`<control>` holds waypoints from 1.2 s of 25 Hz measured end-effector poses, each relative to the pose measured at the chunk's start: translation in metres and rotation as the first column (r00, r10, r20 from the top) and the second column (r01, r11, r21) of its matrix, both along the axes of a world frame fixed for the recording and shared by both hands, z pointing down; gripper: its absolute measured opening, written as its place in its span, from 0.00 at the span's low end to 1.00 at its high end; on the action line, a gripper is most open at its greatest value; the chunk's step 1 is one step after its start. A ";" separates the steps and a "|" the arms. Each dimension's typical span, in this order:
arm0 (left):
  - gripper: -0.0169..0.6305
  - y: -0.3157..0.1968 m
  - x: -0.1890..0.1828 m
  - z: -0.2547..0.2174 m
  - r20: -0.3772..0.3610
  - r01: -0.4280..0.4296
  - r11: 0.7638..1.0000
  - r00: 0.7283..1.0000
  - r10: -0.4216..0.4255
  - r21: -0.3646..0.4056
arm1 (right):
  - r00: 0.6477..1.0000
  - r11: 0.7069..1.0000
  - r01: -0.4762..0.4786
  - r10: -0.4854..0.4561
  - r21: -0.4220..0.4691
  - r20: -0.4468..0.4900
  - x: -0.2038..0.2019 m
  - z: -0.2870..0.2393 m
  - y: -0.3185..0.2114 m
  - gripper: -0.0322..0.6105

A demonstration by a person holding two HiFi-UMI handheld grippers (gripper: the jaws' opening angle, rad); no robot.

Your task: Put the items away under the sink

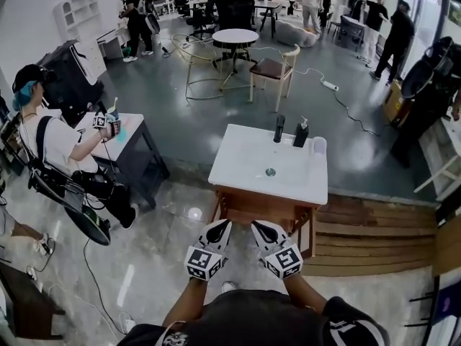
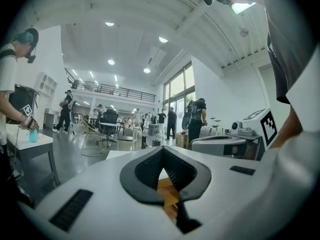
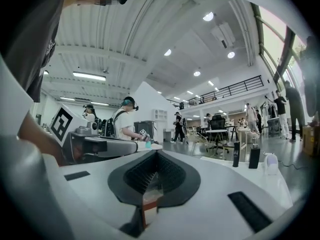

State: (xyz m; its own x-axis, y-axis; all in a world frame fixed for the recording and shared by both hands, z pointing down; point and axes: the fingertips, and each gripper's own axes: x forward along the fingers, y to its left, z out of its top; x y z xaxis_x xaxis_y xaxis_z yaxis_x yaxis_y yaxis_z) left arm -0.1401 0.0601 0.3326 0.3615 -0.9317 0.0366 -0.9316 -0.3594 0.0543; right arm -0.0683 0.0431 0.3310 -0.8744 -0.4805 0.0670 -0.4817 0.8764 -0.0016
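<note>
A white sink top (image 1: 245, 161) rests on a wooden cabinet (image 1: 252, 207) in front of me. At its back edge stand a black faucet (image 1: 279, 128), a dark soap dispenser (image 1: 300, 133) and a small white bottle (image 1: 319, 147). My left gripper (image 1: 220, 226) and right gripper (image 1: 261, 228) are side by side just short of the cabinet's front, level and pointing at it. Both have their jaws together with nothing between them. In the right gripper view (image 3: 157, 154) the faucet (image 3: 236, 154) and dispenser (image 3: 254, 156) show ahead to the right. The left gripper view (image 2: 162, 151) shows the cabinet's wood through the jaws.
Wooden steps (image 1: 367, 244) lie right of the cabinet. A person (image 1: 54, 143) works with grippers at a grey table (image 1: 137, 146) to the left. A wooden chair (image 1: 274, 71) and round table (image 1: 235, 38) stand behind the sink, and several people stand farther back. A cable crosses the floor.
</note>
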 end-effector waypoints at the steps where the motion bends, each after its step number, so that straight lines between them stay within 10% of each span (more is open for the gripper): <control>1: 0.03 -0.001 -0.002 0.000 0.001 -0.014 1.000 1.000 0.014 0.001 | 1.000 1.000 -0.013 0.013 0.004 -0.001 -0.003 -0.002 0.000 0.09; 30: 0.03 -0.094 0.016 0.017 -0.036 -0.122 0.993 0.992 0.122 0.005 | 0.989 0.991 -0.135 0.133 -0.017 -0.068 0.022 0.020 -0.090 0.09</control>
State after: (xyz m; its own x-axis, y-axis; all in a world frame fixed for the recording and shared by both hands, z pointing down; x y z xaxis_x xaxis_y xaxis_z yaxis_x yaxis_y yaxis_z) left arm -0.1237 -0.0334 0.3492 0.4732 -0.8807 0.0190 -0.8784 -0.4701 0.0865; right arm -0.0464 -0.0471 0.3507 -0.7956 -0.5907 0.1342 -0.5943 0.8041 0.0161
